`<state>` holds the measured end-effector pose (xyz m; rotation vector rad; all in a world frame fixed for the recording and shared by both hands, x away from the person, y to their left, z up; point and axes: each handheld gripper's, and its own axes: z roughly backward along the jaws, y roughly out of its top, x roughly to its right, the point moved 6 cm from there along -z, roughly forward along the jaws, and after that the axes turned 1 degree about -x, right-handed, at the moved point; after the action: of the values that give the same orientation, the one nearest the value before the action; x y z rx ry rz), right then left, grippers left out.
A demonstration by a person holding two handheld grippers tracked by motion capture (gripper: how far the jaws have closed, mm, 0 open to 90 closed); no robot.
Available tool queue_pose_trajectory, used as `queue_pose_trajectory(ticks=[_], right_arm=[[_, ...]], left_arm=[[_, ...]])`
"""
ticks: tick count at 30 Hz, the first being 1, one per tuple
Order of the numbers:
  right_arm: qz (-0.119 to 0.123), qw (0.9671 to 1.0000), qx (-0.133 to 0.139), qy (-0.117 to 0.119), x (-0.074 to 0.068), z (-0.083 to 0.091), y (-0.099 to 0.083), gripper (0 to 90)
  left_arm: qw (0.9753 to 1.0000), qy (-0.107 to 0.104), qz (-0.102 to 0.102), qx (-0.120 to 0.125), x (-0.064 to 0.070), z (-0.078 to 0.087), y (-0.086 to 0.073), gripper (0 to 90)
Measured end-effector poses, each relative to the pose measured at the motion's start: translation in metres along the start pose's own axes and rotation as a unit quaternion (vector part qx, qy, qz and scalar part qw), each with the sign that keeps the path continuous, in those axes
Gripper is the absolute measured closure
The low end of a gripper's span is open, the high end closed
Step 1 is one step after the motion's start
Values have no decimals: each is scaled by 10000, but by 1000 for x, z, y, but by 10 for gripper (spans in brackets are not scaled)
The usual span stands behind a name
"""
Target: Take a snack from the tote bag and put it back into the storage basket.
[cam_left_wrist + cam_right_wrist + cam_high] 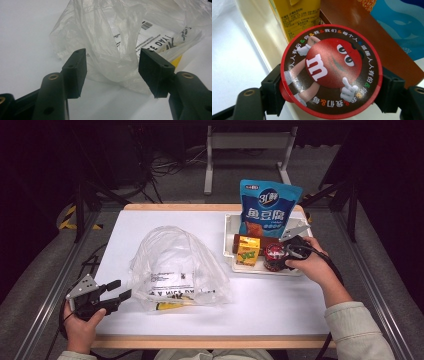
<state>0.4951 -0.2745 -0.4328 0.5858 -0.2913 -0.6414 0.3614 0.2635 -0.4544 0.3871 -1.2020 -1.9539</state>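
Jaws of right gripper clamp candy tub between them

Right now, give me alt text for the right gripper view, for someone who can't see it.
The right gripper has its two black jaws closed on either side of a round candy tub whose red-rimmed lid shows a red cartoon candy character. Behind it stand a yellow carton, a brown box and a blue snack bag, in a white tray.
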Motion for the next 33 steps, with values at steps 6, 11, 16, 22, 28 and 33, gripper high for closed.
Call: queue_pose_trajectory(ticks=[6, 11, 16, 22, 28, 33], right_arm=[[82, 9999, -50, -29, 3, -2, -5, 252], [84, 9999, -89, -12, 5, -2, -8, 248], [99, 9999, -109, -38, 7, -1, -10, 239], [65, 9998, -69, -200, 13, 6, -13, 180], [50, 9997, -39, -227, 13, 11, -14, 176], [80, 9995, 67, -290, 13, 18, -10, 169]], left_arm=[[10000, -1, 2, 4, 0, 0, 0, 405], [10000, 3, 6, 5, 0, 0, 0, 405], [10000, -1, -1, 4, 0, 0, 0, 405], [10000, 0, -2, 3, 0, 0, 0, 405], [10000, 2, 6, 0, 0, 0, 0, 405], [10000, 1, 15, 9, 0, 0, 0, 404]])
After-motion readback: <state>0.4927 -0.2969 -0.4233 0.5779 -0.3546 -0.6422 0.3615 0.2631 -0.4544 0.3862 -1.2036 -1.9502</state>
